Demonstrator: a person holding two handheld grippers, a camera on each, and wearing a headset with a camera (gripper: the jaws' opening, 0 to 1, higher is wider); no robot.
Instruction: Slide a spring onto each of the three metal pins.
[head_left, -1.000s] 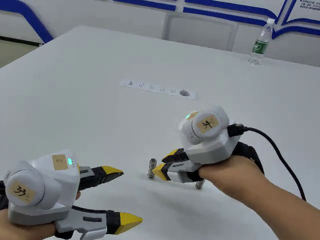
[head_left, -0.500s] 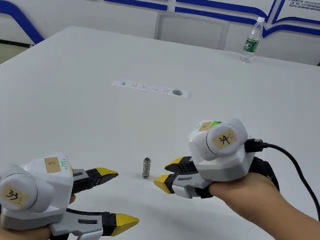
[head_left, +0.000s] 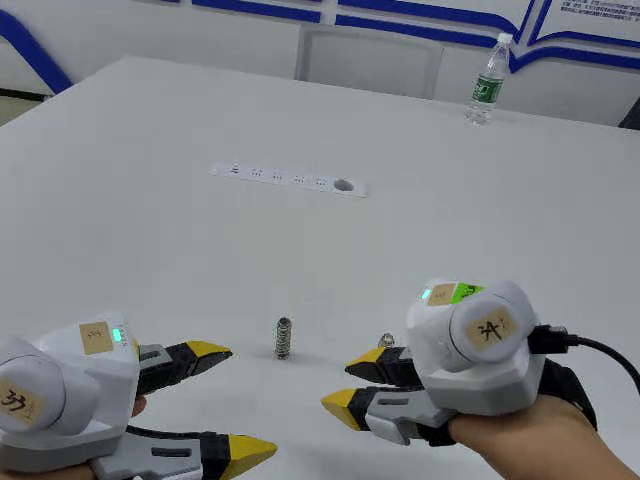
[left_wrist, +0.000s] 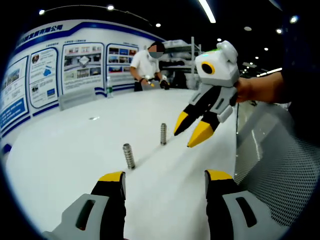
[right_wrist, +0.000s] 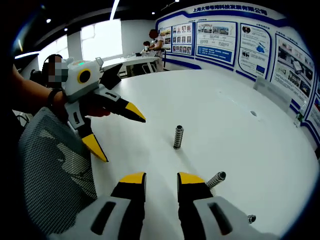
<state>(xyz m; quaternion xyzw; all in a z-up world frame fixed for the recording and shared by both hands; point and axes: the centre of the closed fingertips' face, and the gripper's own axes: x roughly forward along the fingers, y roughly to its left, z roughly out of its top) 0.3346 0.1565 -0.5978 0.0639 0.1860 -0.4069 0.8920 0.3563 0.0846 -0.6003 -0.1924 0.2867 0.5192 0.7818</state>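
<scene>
Midway across a white table (head_left: 150, 230), a person held two handheld grippers low and facing each other, jaws aimed at the work between them. The left gripper (head_left: 228, 400) hovered with its yellow-tipped jaws spread wide and empty, apparently parked clear of the parts yet ready to close on one. The right gripper (head_left: 352, 382) carried its jaws only narrowly parted, with nothing between them. Its tips were just beside a second spring (right_wrist: 216, 179), which looked tilted in the right gripper view, though the fisheye lens may have bent it. One coiled spring (head_left: 284, 338) stood upright on the table between the two grippers, well apart from either set of jaws. Its straight stance suggested it was seated over a pin, since a loose coil would more likely lie flat. Whether a metal pin ran up through each coil could not be told. A small metal piece (right_wrist: 251, 218) lay near the right gripper's body, too small to identify; it may have been the third pin. By this reckoning two springs appeared done and one remained. A power strip (head_left: 290, 180) and a water bottle (head_left: 487, 85) sat far back, out of the working area.
</scene>
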